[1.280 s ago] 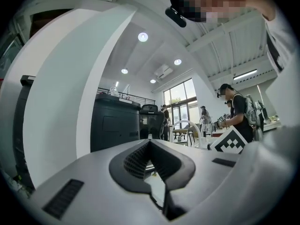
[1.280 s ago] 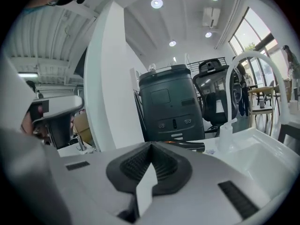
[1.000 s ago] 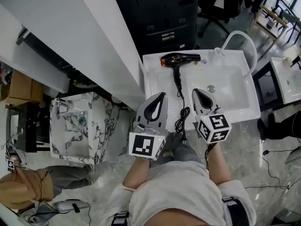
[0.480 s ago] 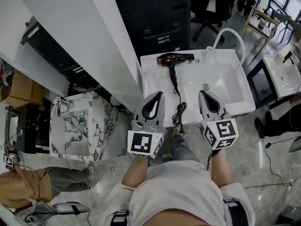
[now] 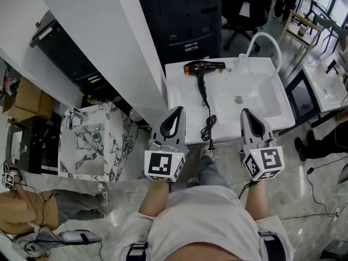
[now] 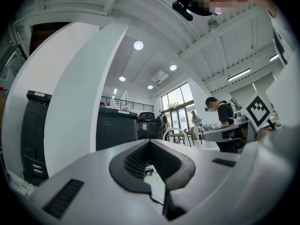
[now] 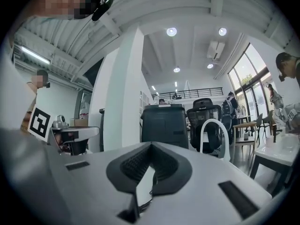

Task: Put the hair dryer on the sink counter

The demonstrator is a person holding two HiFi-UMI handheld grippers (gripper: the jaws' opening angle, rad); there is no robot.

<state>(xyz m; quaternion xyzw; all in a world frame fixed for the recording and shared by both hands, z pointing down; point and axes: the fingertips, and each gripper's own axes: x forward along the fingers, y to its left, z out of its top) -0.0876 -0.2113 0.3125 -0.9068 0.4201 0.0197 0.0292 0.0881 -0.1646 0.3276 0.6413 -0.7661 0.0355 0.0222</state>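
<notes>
The hair dryer (image 5: 204, 67), black with an orange band, lies on its side at the back left of the white sink counter (image 5: 184, 99). Its black cord (image 5: 207, 128) runs forward across the counter, and the plug hangs over the front edge. My left gripper (image 5: 179, 110) is shut and empty, with its tip over the counter's front left corner. My right gripper (image 5: 246, 112) is also shut and empty, near the front edge beside the basin (image 5: 255, 99). In the left gripper view the left gripper (image 6: 150, 141) has its jaws together. The right gripper view shows the right gripper (image 7: 151, 144) the same way.
A white arched faucet (image 5: 265, 37) stands at the counter's back right. A white pillar (image 5: 109, 48) rises just left of the counter, with a black cabinet (image 5: 187, 20) behind. A marble-patterned sink unit (image 5: 87, 143) sits lower left, and another white table (image 5: 326, 86) at right.
Both grippers have drawn back from the counter toward the person, the right one also shifting right. The hair dryer and its cord lie where they were.
</notes>
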